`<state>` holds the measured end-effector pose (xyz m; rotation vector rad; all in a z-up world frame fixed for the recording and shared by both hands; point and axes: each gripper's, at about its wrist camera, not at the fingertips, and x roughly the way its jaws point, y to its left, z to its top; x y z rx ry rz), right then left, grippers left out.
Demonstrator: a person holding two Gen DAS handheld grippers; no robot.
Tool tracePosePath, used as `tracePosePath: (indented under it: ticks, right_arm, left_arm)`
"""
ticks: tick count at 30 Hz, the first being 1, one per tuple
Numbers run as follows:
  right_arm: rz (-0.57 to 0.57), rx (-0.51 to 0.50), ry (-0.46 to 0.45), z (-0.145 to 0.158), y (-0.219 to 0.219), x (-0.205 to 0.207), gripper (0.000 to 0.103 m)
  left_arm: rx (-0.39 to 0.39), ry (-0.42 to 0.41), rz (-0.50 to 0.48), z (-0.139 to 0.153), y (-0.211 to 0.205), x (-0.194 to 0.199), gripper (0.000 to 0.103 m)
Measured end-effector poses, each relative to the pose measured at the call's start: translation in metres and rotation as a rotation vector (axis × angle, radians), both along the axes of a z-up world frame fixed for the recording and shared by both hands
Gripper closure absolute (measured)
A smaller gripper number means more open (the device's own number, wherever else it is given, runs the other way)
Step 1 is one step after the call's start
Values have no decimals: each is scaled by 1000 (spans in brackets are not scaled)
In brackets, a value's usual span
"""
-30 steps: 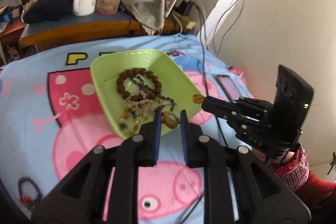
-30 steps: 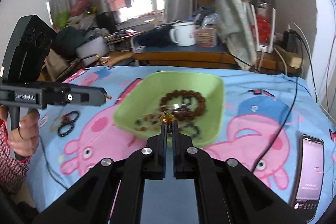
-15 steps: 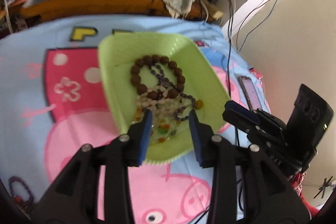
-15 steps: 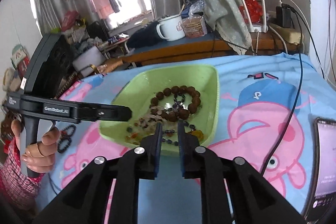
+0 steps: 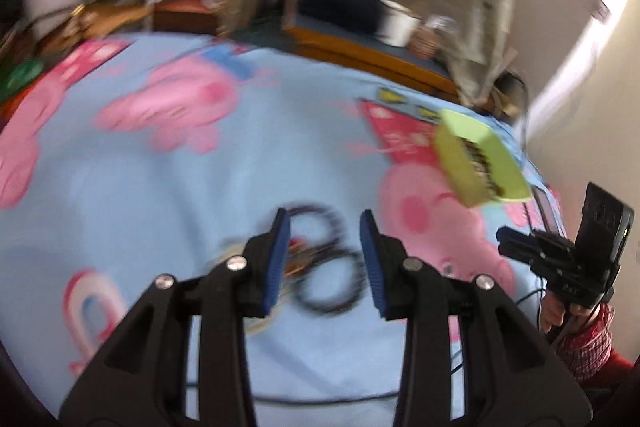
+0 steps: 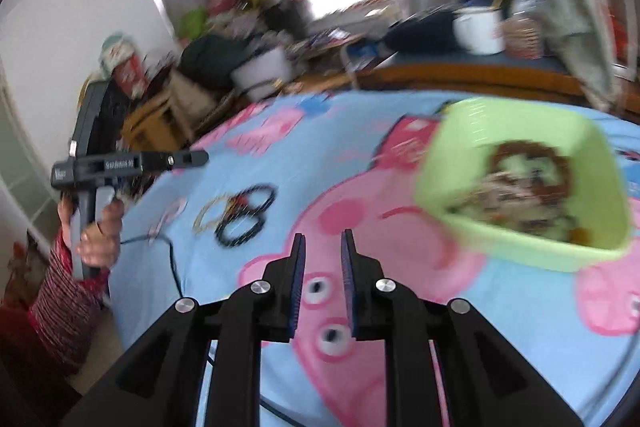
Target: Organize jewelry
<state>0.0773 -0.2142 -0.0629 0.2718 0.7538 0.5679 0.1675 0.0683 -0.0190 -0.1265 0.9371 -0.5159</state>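
two tools show, both blurred. the left tool (image 5: 323,245) is spread wide and holds nothing, its blue pads framing a cluster of black bracelets (image 5: 324,259) lying on the blue cartoon sheet (image 5: 160,195); whether the pads touch the bracelets cannot be told. the green bowl (image 5: 476,163), with brown beads and other jewelry heaped inside, sits well beyond the bracelets, up and to their right. from the right wrist, the right tool (image 6: 323,267) is parted narrowly and empty, hanging over the pink pig print. the bowl (image 6: 524,187) lies just right of this tool, and the black bracelets (image 6: 244,215) with a pale gold bangle (image 6: 210,213) lie off to its left, near the left tool (image 6: 192,159).
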Motion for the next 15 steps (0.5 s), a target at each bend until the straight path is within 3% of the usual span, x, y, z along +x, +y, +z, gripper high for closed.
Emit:
tracePosePath:
  ticks: [5,12,15]
  right_arm:
    - [93,-50,39,-8,55,27,103]
    - [138,-158,67,-19,119,70,103]
    - [157,-244,64,-23,134,79,103]
  left_arm:
    - [-2,13,24,-19,25,-12,69]
    - [119,33,16,-54,14,-17,69]
    - [189,-11,37,-59,11,-18,69]
